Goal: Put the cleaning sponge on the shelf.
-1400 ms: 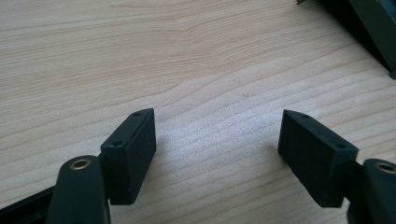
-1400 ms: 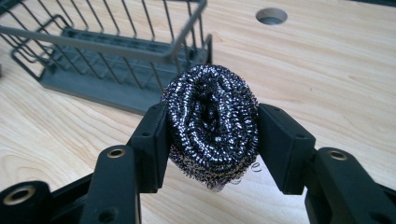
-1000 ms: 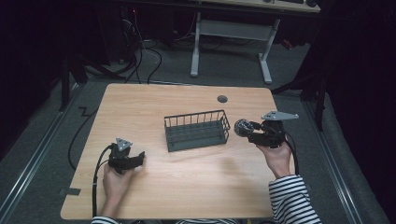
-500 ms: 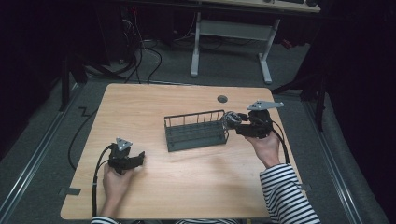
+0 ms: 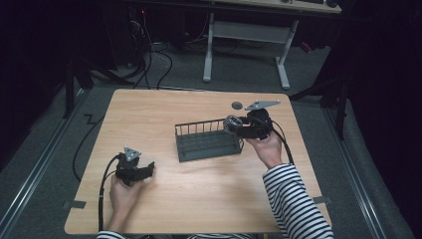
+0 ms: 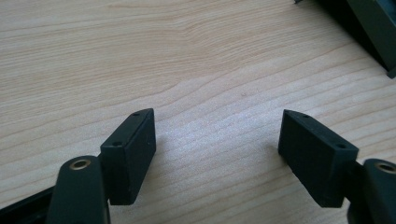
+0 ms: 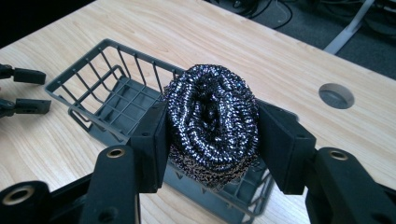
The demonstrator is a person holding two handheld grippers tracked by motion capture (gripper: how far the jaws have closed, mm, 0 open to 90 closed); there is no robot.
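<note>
Steel scourer [image 7: 212,123] sits clamped between the right gripper [image 7: 215,135] jaws, poised over the wire basket's [image 5: 209,144] right end (nearest that hand), while the left gripper [image 6: 217,140], jaws apart, rests well apart.

The high view is looking forward and down over the whole table [image 5: 164,107] from well back. The left gripper view is skimming the bare wood at close range, while the right gripper view is facing across the wire basket [image 7: 100,100], which the high view is also showing.
</note>
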